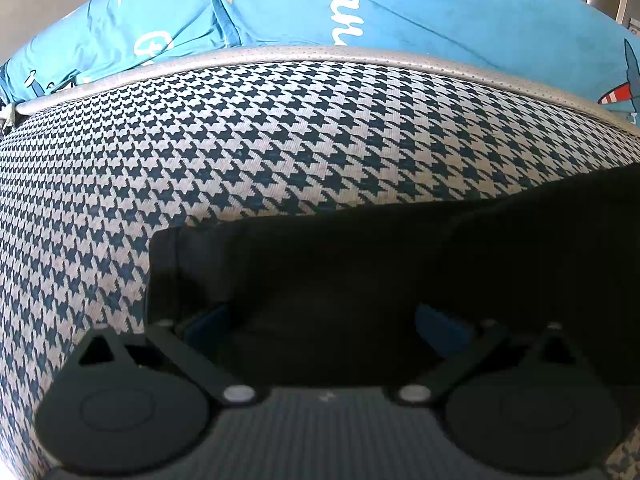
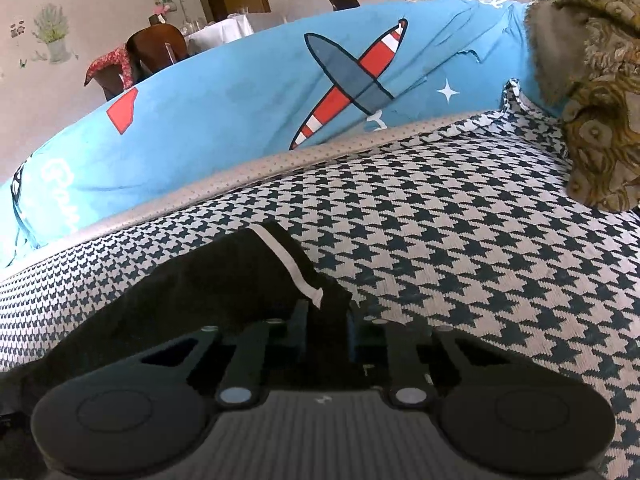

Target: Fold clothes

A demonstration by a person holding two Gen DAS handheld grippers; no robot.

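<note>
A black garment (image 1: 360,248) lies on a houndstooth cover (image 1: 240,140). In the left wrist view my left gripper (image 1: 324,320) is open, its blue-padded fingers (image 1: 208,326) spread wide at the garment's near edge, and dark cloth fills the space between them. The garment's left edge is a straight fold. In the right wrist view the same black garment (image 2: 224,276) shows a white stripe (image 2: 288,264) along its end. My right gripper (image 2: 326,320) is shut on that striped end, the fingers close together with cloth pinched between them.
Blue bedding printed with aeroplanes (image 2: 240,120) rises behind the houndstooth cover (image 2: 460,220), past a grey perforated trim (image 1: 280,54). A brown patterned cushion (image 2: 600,120) sits at the far right. Chairs and a white-clothed table (image 2: 224,28) stand in the room beyond.
</note>
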